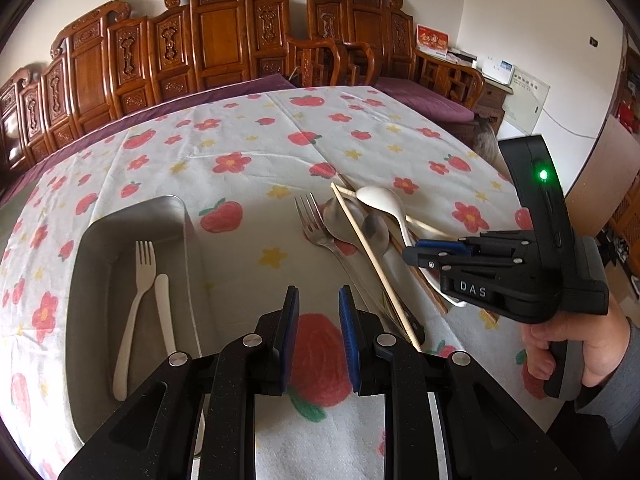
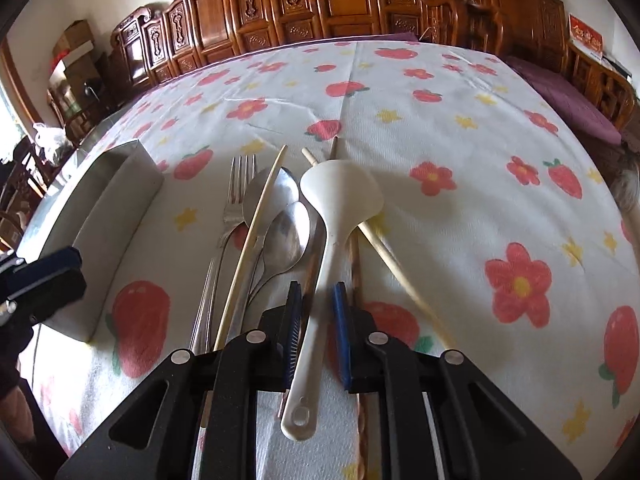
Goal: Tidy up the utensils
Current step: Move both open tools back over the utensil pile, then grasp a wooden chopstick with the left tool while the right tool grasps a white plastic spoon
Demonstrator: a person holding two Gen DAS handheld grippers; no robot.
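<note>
Right wrist: smooth white plastic spoon [image 2: 320, 240]

— Where does the rectangular metal tray [image 1: 176, 216] sit?

— On the flower-printed tablecloth [image 1: 248, 148], left of the loose utensil pile. In it lie a white plastic fork [image 1: 134, 308] and, just to its right, a white plastic knife [image 1: 164, 304], side by side.

— And the pile?

— A steel fork [image 2: 236, 204] lies leftmost, then two steel spoons [image 2: 286, 236] overlapping, with a pale wooden chopstick [image 2: 256, 236] slanting across them. A white plastic ladle-shaped spoon [image 2: 340, 196] lies on the right, over a second pale chopstick [image 2: 384, 248] and a brown patterned chopstick [image 2: 355, 264].

— Behind the table?

— Carved wooden chairs [image 1: 224, 36] along the wall.
</note>
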